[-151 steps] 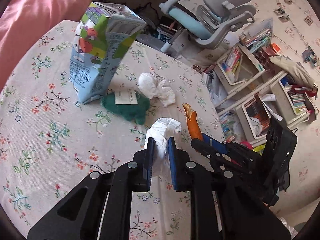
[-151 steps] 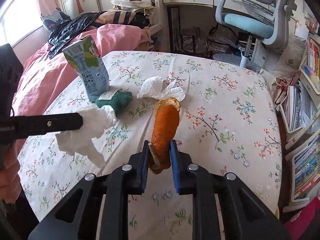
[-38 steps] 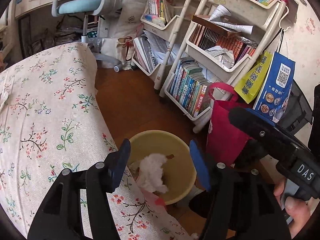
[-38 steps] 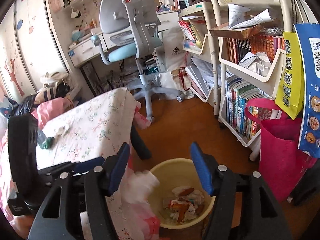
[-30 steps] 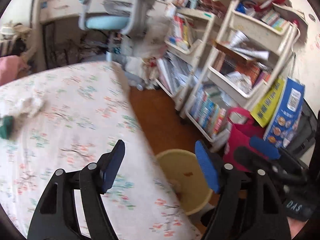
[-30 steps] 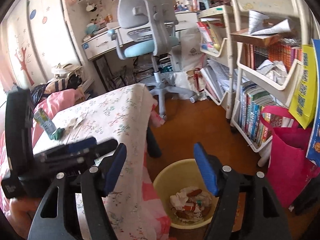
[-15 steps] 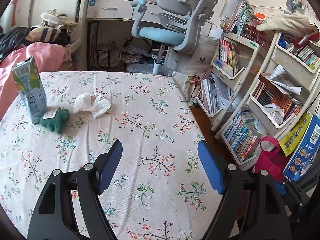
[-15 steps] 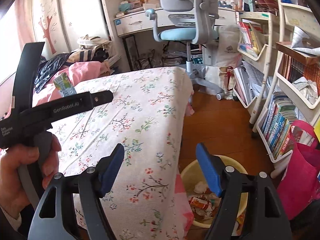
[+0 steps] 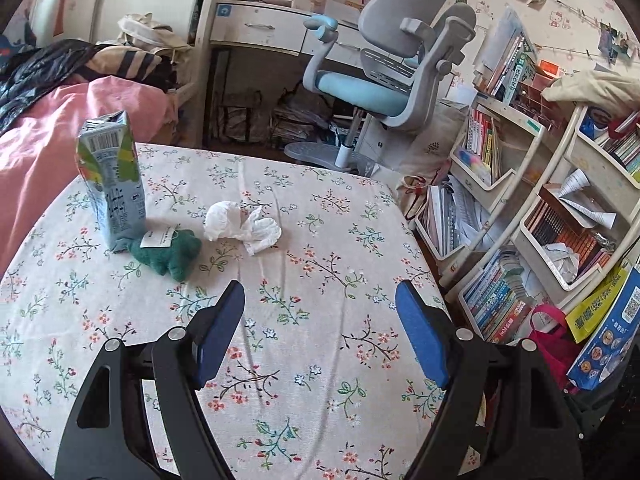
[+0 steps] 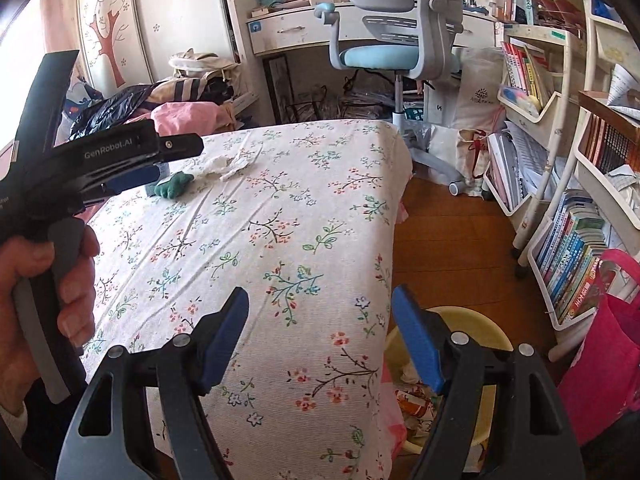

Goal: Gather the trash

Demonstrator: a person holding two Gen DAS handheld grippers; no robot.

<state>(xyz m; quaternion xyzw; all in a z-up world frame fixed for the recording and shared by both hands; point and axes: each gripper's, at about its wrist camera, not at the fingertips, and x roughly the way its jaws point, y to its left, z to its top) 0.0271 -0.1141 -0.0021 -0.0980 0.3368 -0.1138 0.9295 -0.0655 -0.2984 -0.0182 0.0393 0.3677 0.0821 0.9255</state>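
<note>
A crumpled white tissue (image 9: 240, 226) lies on the floral tablecloth (image 9: 312, 360), with a green plush toy (image 9: 168, 252) and an upright blue-green drink carton (image 9: 112, 176) to its left. My left gripper (image 9: 320, 312) hovers open and empty over the cloth, short of the tissue. My right gripper (image 10: 320, 316) is open and empty over the table's near right corner. Just beyond its right finger, a yellow bin (image 10: 480, 328) on the floor holds trash (image 10: 412, 396). In the right wrist view a hand (image 10: 48, 280) holds the left gripper (image 10: 176, 160) near the toy (image 10: 172, 186) and tissue (image 10: 230, 166).
A grey and blue office chair (image 9: 392, 40) and a desk stand behind the table. White bookshelves (image 9: 520, 200) line the right side, with a pink bag (image 10: 600, 340) beside the bin. Pink bedding (image 9: 40, 140) lies to the left. Wooden floor (image 10: 452, 232) runs between table and shelves.
Five seconds ago the left gripper held a tissue and the right an orange peel; both are now open and empty. Both views have swung from the bin back to the table.
</note>
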